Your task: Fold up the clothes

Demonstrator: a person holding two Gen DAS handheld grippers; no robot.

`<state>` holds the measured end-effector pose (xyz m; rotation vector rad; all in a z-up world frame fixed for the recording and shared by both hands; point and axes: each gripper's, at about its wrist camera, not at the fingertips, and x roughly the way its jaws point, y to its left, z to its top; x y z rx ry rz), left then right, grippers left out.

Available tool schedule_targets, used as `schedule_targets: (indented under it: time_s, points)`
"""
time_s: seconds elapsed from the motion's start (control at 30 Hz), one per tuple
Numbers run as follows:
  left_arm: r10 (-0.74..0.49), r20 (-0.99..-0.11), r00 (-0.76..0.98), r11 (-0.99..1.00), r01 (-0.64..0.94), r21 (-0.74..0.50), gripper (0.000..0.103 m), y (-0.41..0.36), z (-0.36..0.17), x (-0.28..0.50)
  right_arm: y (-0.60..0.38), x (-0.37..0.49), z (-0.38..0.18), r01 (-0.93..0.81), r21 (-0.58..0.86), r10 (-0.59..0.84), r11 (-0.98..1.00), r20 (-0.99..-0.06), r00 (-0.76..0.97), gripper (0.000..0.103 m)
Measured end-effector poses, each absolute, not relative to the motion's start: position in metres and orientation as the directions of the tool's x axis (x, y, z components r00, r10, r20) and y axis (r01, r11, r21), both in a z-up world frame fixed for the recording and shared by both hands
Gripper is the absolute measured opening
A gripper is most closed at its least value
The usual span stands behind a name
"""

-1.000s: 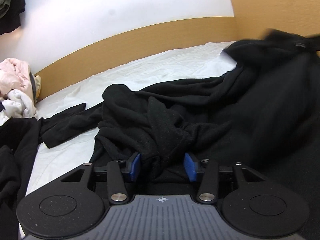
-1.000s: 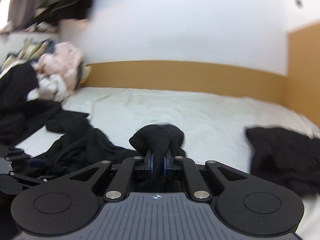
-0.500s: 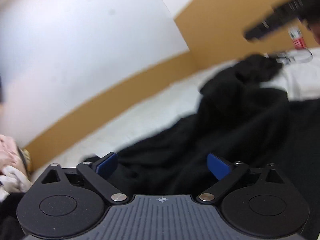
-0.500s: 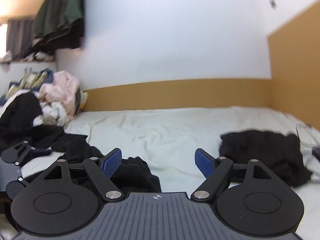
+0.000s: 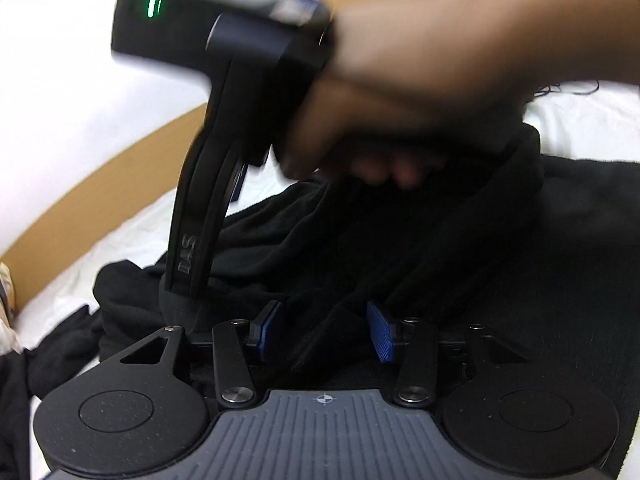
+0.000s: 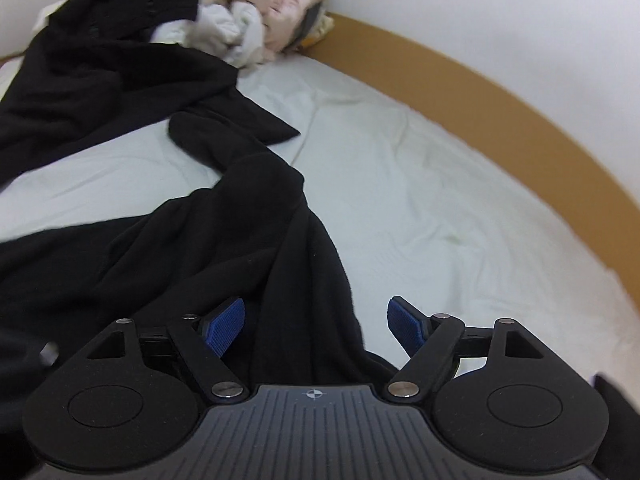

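A crumpled black fleece garment [image 5: 400, 240] lies on the white bed sheet [image 6: 420, 184]. My left gripper [image 5: 325, 330] is open, its blue pads on either side of a fold of the black cloth, pressed low on it. In the left wrist view the right gripper's body and the hand holding it [image 5: 400, 92] cross just above the garment. My right gripper [image 6: 316, 326] is open, low over the garment's edge [image 6: 240, 240], with a fold of black cloth between its pads.
A pile of pink, white and black clothes [image 6: 248, 12] lies at the far left corner of the bed. A wooden headboard band [image 6: 500, 92] and a white wall run behind. Bare sheet lies to the right of the garment.
Both grippers opened, letting go of the black cloth, then dropped back low onto the garment. The right gripper swung down and left, close in front of the left one.
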<state>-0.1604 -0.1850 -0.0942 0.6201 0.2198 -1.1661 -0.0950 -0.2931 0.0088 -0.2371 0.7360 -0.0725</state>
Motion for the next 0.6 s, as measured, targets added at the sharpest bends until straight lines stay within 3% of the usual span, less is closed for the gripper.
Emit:
schedule_targets:
  time_s: [0.03, 0.1, 0.2, 0.3, 0.37, 0.47, 0.5, 0.53, 0.6]
  points:
    - [-0.790, -0.476, 0.388, 0.254, 0.912, 0.322, 0.051, -0.184, -0.094, -0.157, -0.298, -0.098, 0.009, 0.020, -0.237, -0.171, 0.971, -0.639, 0.750, 0.010]
    - [-0.791, -0.484, 0.374, 0.261, 0.922, 0.287, 0.053, -0.183, -0.093, -0.150, -0.314, -0.115, 0.019, 0.147, -0.239, -0.257, 0.960, -0.540, 0.802, 0.008]
    - [-0.791, -0.489, 0.369, 0.266, 0.926, 0.269, 0.055, -0.183, -0.093, -0.145, -0.367, -0.165, 0.053, 0.448, -0.145, -0.470, 0.882, -0.294, 0.832, 0.008]
    - [-0.786, -0.486, 0.382, 0.271, 0.920, 0.284, 0.058, -0.183, -0.094, -0.146, -0.438, -0.242, 0.086, 0.726, 0.057, -0.720, 0.685, -0.100, 0.687, 0.009]
    - [-0.782, -0.483, 0.392, 0.277, 0.915, 0.295, 0.060, -0.183, -0.094, -0.148, -0.485, -0.299, 0.091, 0.821, 0.251, -0.835, 0.513, -0.076, 0.545, 0.009]
    - [-0.776, -0.483, 0.404, 0.289, 0.910, 0.296, 0.065, -0.182, -0.094, -0.149, -0.528, -0.376, 0.070, 0.872, 0.415, -0.911, 0.259, -0.196, 0.364, 0.013]
    - [-0.774, -0.484, 0.409, 0.295, 0.908, 0.296, 0.066, -0.182, -0.094, -0.148, -0.532, -0.391, 0.055, 0.869, 0.439, -0.898, 0.226, -0.252, 0.361, 0.019]
    - [-0.771, -0.484, 0.414, 0.300, 0.907, 0.297, 0.069, -0.182, -0.094, -0.148, -0.532, -0.404, 0.040, 0.860, 0.469, -0.879, 0.203, -0.299, 0.371, 0.041]
    - [-0.769, -0.482, 0.420, 0.309, 0.904, 0.294, 0.071, -0.182, -0.093, -0.146, -0.523, -0.426, 0.011, 0.828, 0.533, -0.849, 0.171, -0.347, 0.399, 0.065]
